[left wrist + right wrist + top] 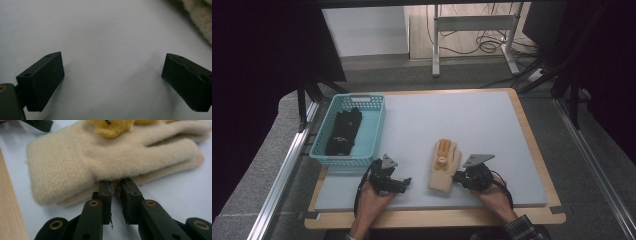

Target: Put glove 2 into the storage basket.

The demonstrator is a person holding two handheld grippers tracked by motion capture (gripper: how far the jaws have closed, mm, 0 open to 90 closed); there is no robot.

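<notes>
High view is showing, at the far left of the table (522, 150), a teal basket (374, 131) with a black pair of gloves (343, 131) already lying inside it, so one pair seems to be put away. Just right of the basket, the left gripper (399, 183) is resting near the front edge with its jaws spread wide over bare mat, nothing between them, as the left gripper view is confirming. Farther right, a beige pair of gloves (445, 169) with a yellow trim is lying flat on the mat, well apart from the basket. At its right edge the right gripper (117, 185) is pushing in at the side of the cuff, its jaws drawn nearly together and seemingly pinching the lower layer of knit, though how firm the hold is cannot be told. Lifting this pair and carrying it over to the basket is probably what is remaining.
</notes>
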